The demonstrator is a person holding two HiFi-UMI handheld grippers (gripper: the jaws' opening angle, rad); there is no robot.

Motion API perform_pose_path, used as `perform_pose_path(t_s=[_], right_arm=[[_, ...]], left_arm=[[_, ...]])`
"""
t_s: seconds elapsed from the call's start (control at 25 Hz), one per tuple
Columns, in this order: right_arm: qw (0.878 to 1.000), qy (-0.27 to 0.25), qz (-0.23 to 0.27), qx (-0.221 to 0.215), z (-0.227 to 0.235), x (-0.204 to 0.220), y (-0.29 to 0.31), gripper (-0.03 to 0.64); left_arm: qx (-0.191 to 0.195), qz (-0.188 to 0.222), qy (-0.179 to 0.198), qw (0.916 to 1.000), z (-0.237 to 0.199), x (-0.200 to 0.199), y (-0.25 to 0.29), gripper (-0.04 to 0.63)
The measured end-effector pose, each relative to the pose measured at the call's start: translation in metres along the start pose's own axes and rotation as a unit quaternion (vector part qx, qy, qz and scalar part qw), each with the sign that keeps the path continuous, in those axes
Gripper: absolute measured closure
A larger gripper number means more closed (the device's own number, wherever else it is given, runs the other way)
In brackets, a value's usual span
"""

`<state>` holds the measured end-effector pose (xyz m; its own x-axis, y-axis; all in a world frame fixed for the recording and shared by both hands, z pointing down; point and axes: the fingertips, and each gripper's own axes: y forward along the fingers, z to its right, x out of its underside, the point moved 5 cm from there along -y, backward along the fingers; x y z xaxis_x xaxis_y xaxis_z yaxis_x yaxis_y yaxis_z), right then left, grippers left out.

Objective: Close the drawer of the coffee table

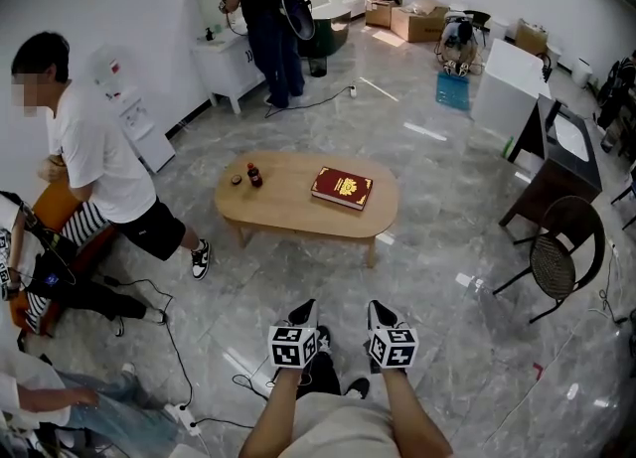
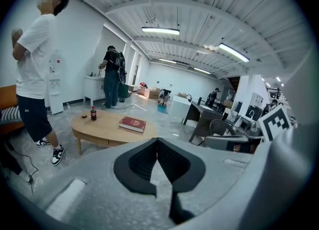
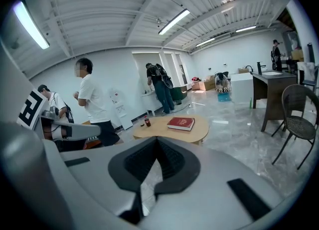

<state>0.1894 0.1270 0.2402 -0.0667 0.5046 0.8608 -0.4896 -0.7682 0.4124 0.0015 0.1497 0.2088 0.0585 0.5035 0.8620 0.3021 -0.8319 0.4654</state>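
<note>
Both grippers hang side by side in front of the person, well apart from the coffee table (image 1: 298, 213), with grey marble floor (image 1: 427, 277) between. The left gripper (image 1: 305, 307) has its fingertips pressed together with nothing between them, and the right gripper (image 1: 379, 307) is likewise closed and empty. The oval wooden table stands ahead of both, seen past each pair of jaws in the gripper views. On its top lie a red book (image 1: 342, 188), a small dark bottle (image 1: 254, 175) and a round cap (image 1: 236, 180) just beside the bottle. The drawer itself cannot be made out. A person in a white shirt (image 1: 99, 163) stands left of the table.
</note>
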Motion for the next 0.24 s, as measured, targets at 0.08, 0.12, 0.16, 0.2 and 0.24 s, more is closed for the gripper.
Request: perform_pose_path(t_s=[0.08,0.12,0.16,0.2,0.24], right_arm=[[1.000,-0.001,0.000,-0.001,-0.0034,-0.0001,-0.0002,0.601],[1.000,-0.001,0.000,-0.001,-0.0052,0.0002,-0.0004,0.601],[1.000,-0.002,0.000,-0.002,-0.0072,0.0006,-0.0006,0.601],[1.000,-0.003,0.000,-0.003,-0.0092,0.0010,-0.0009,0.601],[1.000,-0.004,0.000,-0.004,-0.0112,0.0014,-0.0011,0.601]], left_arm=[[-0.002,0.001,-0.001,1.0000,-0.0027,0.0005,-0.0032,0.586],[-0.003,0.001,-0.002,1.0000,-0.0041,0.0009,-0.0050,0.586],[-0.003,0.001,-0.002,1.0000,-0.0054,0.0013,-0.0068,0.586],[-0.004,0.002,-0.003,1.0000,-0.0068,0.0019,-0.0086,0.586],[-0.005,0.002,-0.003,1.0000,-0.0081,0.0024,-0.0105,0.586]])
